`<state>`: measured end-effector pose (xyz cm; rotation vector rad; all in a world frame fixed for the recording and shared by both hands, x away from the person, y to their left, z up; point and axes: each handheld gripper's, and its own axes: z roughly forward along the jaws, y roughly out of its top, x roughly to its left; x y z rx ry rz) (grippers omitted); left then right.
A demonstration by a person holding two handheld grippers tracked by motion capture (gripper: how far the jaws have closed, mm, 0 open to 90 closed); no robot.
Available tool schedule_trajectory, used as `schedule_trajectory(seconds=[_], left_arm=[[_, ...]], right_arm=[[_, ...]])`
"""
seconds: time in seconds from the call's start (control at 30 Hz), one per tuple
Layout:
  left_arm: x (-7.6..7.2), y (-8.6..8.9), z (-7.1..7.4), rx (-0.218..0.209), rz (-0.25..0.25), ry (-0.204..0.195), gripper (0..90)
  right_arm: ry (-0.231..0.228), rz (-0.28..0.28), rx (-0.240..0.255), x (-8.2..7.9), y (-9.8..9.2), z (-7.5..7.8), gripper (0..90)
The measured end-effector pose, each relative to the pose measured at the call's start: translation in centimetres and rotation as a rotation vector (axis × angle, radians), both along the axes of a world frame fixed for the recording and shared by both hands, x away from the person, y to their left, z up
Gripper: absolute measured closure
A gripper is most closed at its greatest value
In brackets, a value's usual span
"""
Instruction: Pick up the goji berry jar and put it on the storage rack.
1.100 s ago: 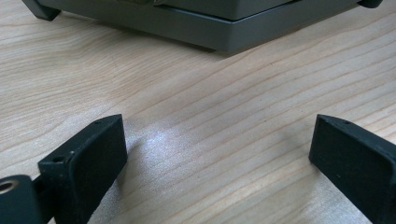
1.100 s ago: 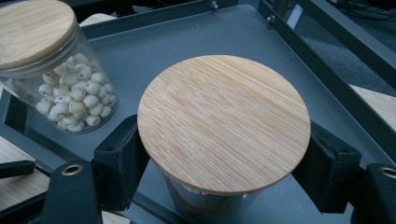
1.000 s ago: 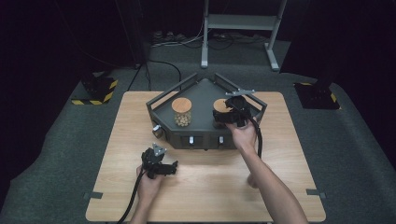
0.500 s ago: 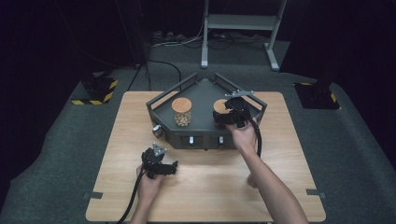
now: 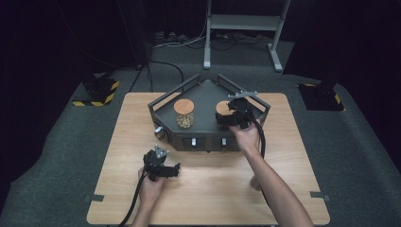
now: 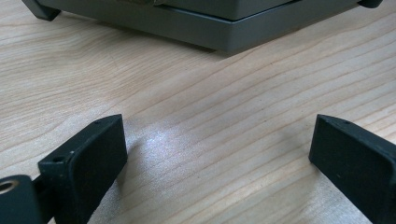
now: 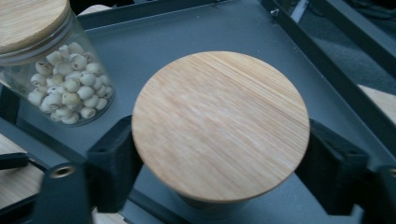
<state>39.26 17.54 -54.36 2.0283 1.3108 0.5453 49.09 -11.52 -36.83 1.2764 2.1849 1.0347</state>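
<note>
Two glass jars with round wooden lids stand in a dark grey tray. The left jar holds pale round seeds. My right gripper reaches over the tray's front, its jaws on either side of the right jar. The jaws have just been opening, and their pads stand off the jar's body under the wide lid. My left gripper rests low over the bare wooden table in front of the tray, open with nothing between its fingers.
The tray has raised rails and a pointed far end, and its front wall lies just beyond my left gripper. The wooden table has free room in front and at both sides. Dark floor, cables and a stand lie behind.
</note>
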Motion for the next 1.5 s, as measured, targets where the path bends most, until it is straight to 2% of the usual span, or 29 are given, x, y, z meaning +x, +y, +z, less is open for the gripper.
schedule_trajectory(seconds=[0.1, 0.33, 0.7, 1.07, 1.5], left_arm=[[0.0, 0.0, 0.0, 0.0, 0.0, 0.0, 4.3], [0.0, 0.0, 0.0, 0.0, 0.0, 0.0, 4.3], [0.0, 0.0, 0.0, 0.0, -0.001, 0.0, 4.3], [0.0, 0.0, 0.0, 0.0, -0.001, 0.0, 4.3], [0.0, 0.0, 0.0, 0.0, 0.0, 0.0, 4.3]], right_arm=[[0.0, 0.009, 0.008, -0.1, -0.2, 0.0, 12.5], [-0.007, 0.023, 0.022, -0.5, -0.7, 0.5, 9.0], [-0.027, 0.047, 0.035, -1.9, -1.8, 1.3, 8.4], [-0.066, 0.059, -0.015, -3.7, -2.7, 1.4, 8.8], [-0.08, 0.051, 0.006, -5.1, -4.9, 1.0, 9.5]])
